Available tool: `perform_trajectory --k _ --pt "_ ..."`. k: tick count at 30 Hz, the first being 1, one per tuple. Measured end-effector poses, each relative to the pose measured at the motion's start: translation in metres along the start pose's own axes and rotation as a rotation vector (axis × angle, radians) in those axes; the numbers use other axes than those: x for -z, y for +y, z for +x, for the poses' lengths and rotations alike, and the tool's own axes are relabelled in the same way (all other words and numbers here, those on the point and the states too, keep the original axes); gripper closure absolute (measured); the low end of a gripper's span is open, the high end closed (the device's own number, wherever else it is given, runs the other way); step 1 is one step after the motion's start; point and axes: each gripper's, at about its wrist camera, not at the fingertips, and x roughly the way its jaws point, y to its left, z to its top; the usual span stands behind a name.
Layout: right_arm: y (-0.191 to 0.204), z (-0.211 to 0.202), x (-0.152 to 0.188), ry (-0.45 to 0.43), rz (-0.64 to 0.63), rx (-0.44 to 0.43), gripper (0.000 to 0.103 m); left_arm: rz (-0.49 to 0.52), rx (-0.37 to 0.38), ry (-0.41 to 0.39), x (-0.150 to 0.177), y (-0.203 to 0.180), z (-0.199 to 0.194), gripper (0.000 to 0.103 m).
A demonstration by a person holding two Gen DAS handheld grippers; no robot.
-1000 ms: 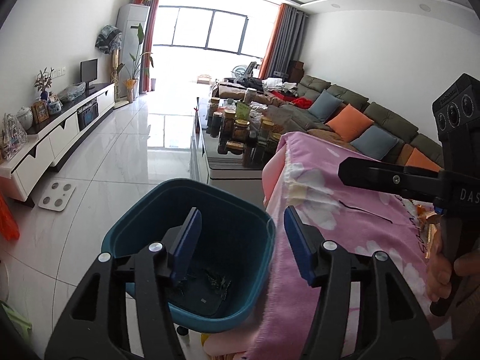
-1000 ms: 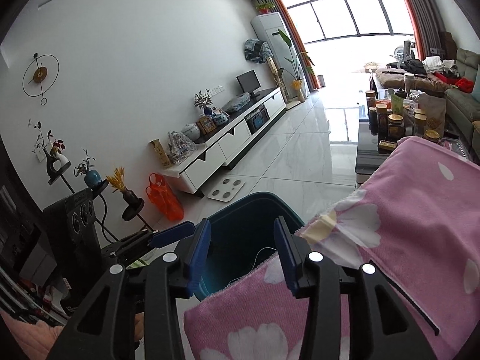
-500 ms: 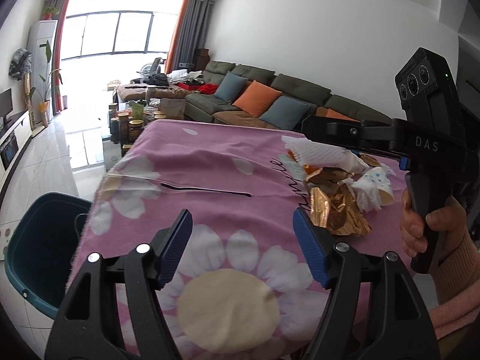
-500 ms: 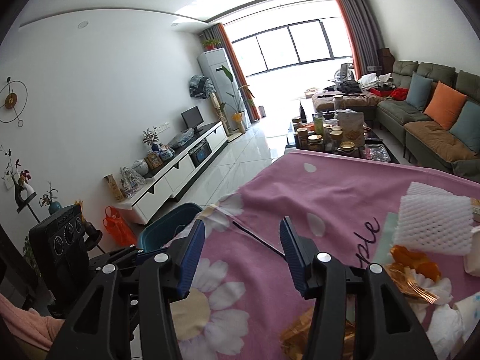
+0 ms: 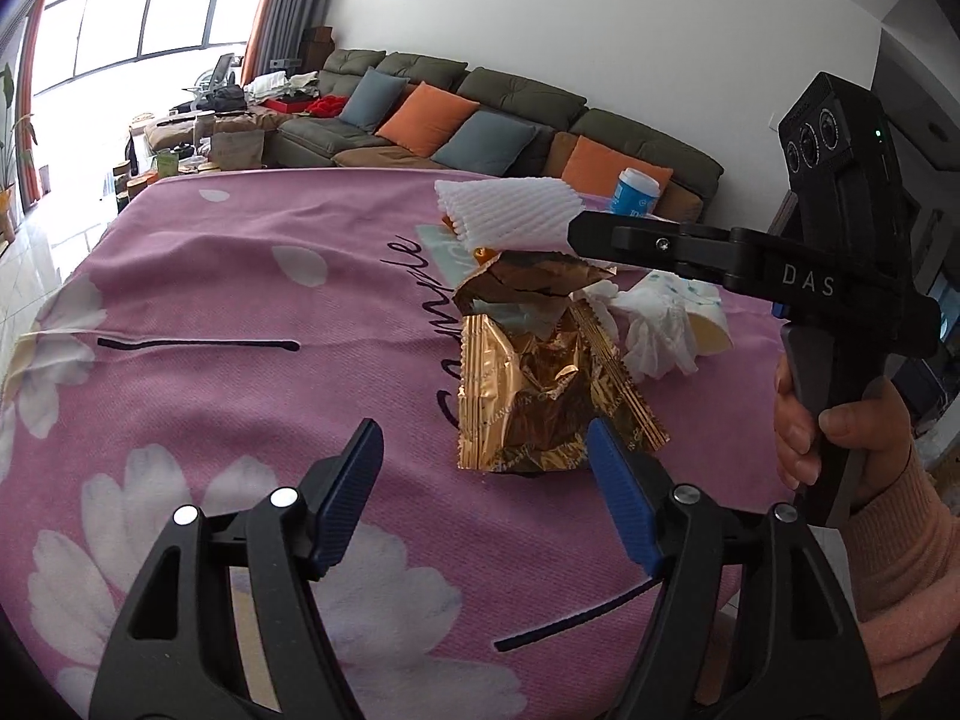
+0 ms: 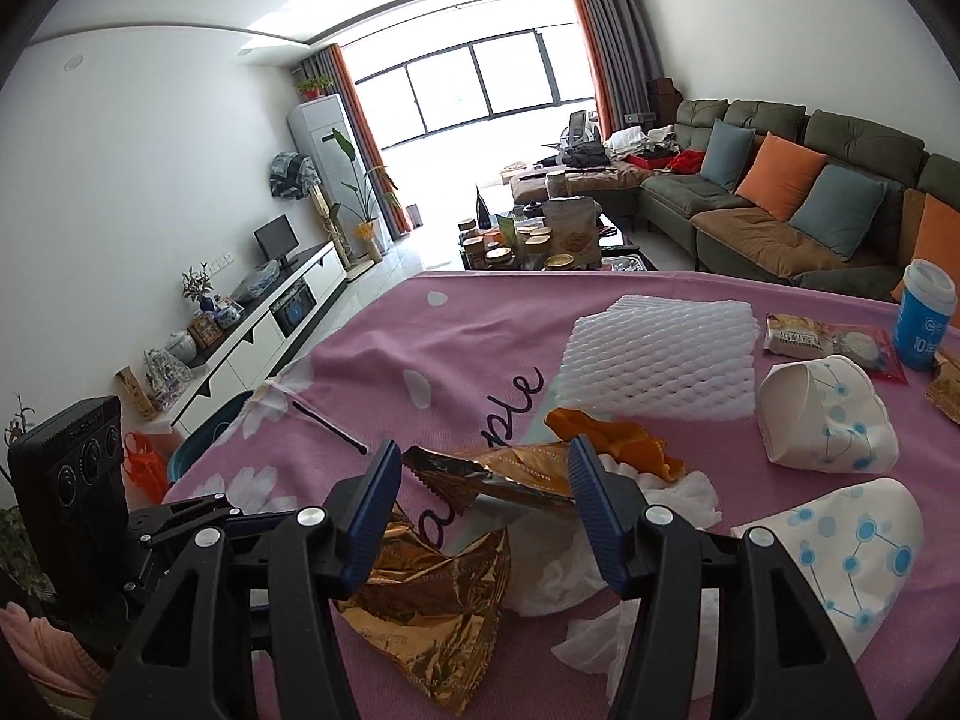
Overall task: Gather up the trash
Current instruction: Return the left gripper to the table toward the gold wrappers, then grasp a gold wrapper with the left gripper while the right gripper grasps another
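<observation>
A heap of trash lies on the pink flowered cloth (image 5: 240, 312): gold foil wrappers (image 5: 534, 384), white foam netting (image 5: 510, 213), crumpled tissue (image 5: 654, 330) and crushed paper cups (image 6: 822, 414). My left gripper (image 5: 486, 468) is open and empty, just short of the lower gold wrapper. My right gripper (image 6: 483, 495) is open, its fingers either side of the upper gold wrapper (image 6: 498, 471), above another gold wrapper (image 6: 432, 606). An orange peel (image 6: 612, 441) and the netting (image 6: 666, 360) lie beyond.
The teal bin (image 6: 204, 441) stands on the floor past the table's far left edge. A blue cup (image 6: 924, 315) and a snack packet (image 6: 834, 342) sit at the right. A sofa (image 6: 780, 204) and a cluttered coffee table (image 6: 540, 240) lie beyond.
Both grippers have swung from the teal bin to over the table and closed in on the trash heap. Both stay open and empty.
</observation>
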Motion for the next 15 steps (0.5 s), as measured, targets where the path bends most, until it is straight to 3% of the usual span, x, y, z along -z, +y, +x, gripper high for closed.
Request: perform_trajectory --k 12,15 --pt "0.016 0.015 0.007 0.054 -0.126 0.027 0.045 -0.030 0.029 0.073 -0.009 0.003 0.026 0.043" --pt "0.016 0.016 0.007 0.060 -0.128 0.030 0.050 -0.045 0.046 0.076 -0.009 0.005 0.026 0.050"
